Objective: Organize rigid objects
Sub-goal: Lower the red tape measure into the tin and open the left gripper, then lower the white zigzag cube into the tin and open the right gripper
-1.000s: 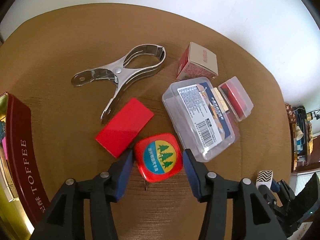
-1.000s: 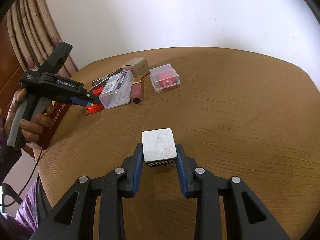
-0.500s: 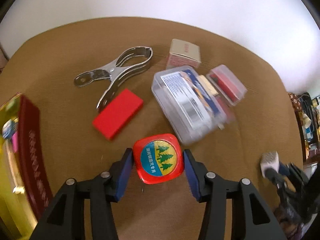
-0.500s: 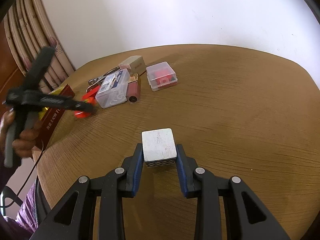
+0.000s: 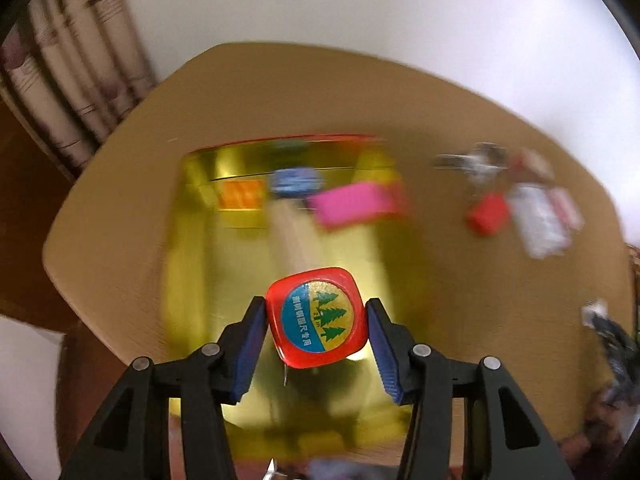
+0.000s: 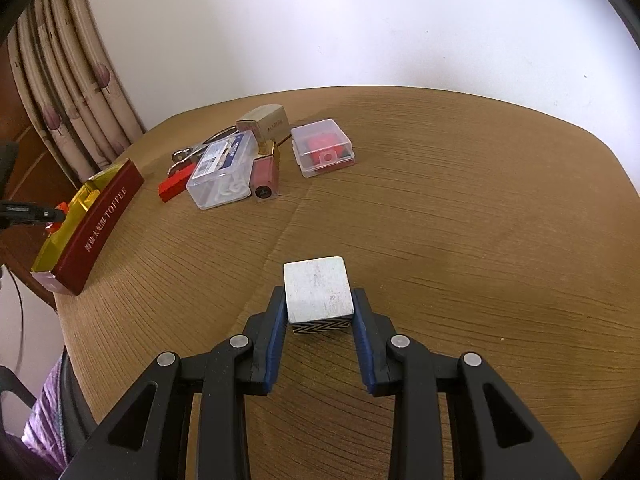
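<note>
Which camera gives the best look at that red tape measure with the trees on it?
The left wrist view: the red tape measure fills the centre, label sharp, clamped in the left gripper. In the right wrist view only a small red sliver shows at the far left.

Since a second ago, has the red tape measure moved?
Yes. The left tongs carried the red tape measure from beside the clear plastic box to above the gold toffee tin.

Brown wood-grain surface [image 6: 460,208] carried a toffee tin [image 6: 100,220] at nine o'clock, clear boxes [image 6: 322,152], metal clip [image 6: 192,152], red block [image 6: 174,186] at eleven.
</note>
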A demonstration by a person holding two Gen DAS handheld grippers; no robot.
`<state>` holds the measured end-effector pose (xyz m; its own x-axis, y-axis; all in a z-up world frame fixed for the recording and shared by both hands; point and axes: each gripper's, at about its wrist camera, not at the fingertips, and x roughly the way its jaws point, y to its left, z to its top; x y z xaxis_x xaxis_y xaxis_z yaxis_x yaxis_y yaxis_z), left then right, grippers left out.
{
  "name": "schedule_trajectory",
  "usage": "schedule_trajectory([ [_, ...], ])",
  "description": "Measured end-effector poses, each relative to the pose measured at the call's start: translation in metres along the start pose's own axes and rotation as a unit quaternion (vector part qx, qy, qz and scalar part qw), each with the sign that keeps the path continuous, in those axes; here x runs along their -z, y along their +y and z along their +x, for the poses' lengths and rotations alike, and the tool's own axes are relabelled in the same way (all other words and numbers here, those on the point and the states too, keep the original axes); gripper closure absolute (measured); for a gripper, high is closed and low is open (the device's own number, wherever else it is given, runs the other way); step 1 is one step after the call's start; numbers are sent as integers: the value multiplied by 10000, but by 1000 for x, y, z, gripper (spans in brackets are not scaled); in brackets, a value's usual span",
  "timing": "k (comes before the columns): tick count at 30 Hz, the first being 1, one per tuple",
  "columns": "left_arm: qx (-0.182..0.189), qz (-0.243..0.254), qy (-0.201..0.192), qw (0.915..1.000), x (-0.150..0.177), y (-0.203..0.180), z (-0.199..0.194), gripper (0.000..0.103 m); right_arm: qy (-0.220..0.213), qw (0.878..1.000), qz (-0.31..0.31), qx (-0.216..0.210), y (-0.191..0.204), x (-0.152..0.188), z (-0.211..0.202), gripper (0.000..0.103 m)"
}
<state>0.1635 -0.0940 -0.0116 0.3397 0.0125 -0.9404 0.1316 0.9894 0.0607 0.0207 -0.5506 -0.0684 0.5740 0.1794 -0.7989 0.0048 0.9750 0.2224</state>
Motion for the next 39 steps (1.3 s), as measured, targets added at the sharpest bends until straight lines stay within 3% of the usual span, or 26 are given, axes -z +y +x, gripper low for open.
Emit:
schedule_trajectory([
  [4,-445,-77,92,9989,-14,32,35,52,55,9999,-76,104,3,0,0,74],
  [10,-399,177,-79,9990,-23,42,48,51,156,9996,-47,212,5,-2,-1,74],
  [18,-547,47,-1014,9933,-12,46,-3,50,30,10000,72,2,26,-19,-21,74],
  [20,-235,-206,-1298,9910,0,52,-25,50,-100,9994,99,-318,43,-31,-31,74],
  [23,-94,-547,-1676,9843,41,65,-59,47,-257,9969,-115,-738,82,-52,-42,74],
  [28,-153,-746,-1929,9783,103,70,-80,44,-304,9819,-588,-1772,177,-91,-41,74],
  [30,-267,-658,-1929,9786,113,77,-81,44,-196,9747,-784,-2083,219,-102,-27,74],
  [34,1,-561,-1786,9823,121,76,-76,44,63,9675,-1125,-2262,285,-114,13,74],
  [39,159,-652,-1802,9813,122,84,-76,44,371,9702,-1318,-1997,327,-125,69,74],
])
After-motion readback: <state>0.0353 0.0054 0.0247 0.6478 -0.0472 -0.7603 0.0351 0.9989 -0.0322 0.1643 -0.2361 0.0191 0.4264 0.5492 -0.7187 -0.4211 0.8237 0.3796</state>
